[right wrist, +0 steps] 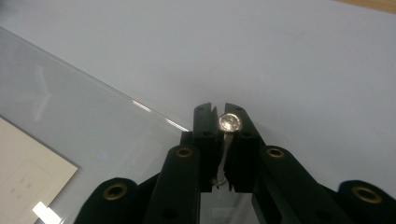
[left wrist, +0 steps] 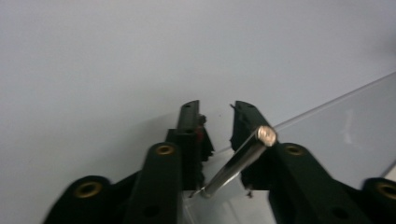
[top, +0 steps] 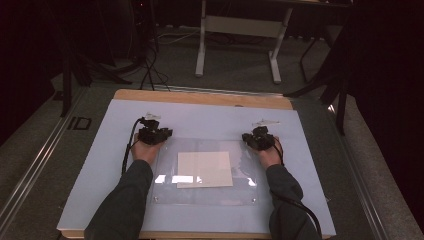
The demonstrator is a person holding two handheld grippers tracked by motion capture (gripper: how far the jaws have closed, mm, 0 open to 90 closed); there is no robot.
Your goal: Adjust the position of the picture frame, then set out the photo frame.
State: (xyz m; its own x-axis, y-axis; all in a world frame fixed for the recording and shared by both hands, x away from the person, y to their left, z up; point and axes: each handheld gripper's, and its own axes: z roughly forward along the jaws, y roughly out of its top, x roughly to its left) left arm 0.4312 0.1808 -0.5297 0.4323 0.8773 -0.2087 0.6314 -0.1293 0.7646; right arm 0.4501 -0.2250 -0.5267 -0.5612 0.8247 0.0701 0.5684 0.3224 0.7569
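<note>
A clear acrylic sheet (top: pixel 205 196) lies on the pale blue table top (top: pixel 200 116), with a white paper (top: pixel 204 169) under it. My left gripper (top: pixel 154 131) is at the sheet's far left corner. In the left gripper view its jaws (left wrist: pixel 215 108) stand apart; a thin metal pin (left wrist: pixel 243 161) leans between them against the right jaw, over the sheet's edge (left wrist: pixel 345 126). My right gripper (top: pixel 260 135) is at the far right corner. Its jaws (right wrist: pixel 218 109) sit close around a round-headed metal pin (right wrist: pixel 229 123), beside the sheet (right wrist: pixel 70 107) and paper (right wrist: pixel 28 182).
The table's wooden far edge (top: pixel 200 97) borders grey floor. A white desk frame (top: pixel 237 45) stands beyond it, with dark stands and cables (top: pixel 145 65) at the far left. Both forearms come in from the near edge, with a cable (top: pixel 300 207) trailing behind the right sleeve.
</note>
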